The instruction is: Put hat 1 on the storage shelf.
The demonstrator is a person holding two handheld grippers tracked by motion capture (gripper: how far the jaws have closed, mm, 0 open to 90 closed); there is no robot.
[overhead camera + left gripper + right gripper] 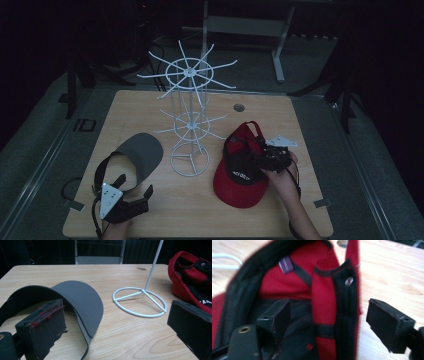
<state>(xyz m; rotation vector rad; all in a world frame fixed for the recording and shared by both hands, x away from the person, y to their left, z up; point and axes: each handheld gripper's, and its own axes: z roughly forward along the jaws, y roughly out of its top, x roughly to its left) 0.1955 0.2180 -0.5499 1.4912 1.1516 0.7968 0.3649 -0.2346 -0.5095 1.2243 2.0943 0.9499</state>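
At the near left corner of the wooden table [280, 107], the left gripper [134, 198] rests low with its jaws spread wide and nothing between them. Just beyond it lies a grey visor [141, 152], brim up and pointing far, its dark headband curving back toward the gripper; in the left gripper view the visor [80, 300] sits by the left jaw, and I cannot tell whether they touch.

On the near right, a hand [281, 181] holds the right gripper [260, 157] over an upturned red cap [240, 172]. In the right gripper view its jaws stand apart, one down inside the cap's [299, 285] dark lining, the other outside over bare wood, with the black back strap between them, not clamped.

Farther in, mid-table between visor and cap, stands a white wire rack [191, 122] with a ring base and two tiers of spokes. Near the far edge is a small round hole [239, 107].
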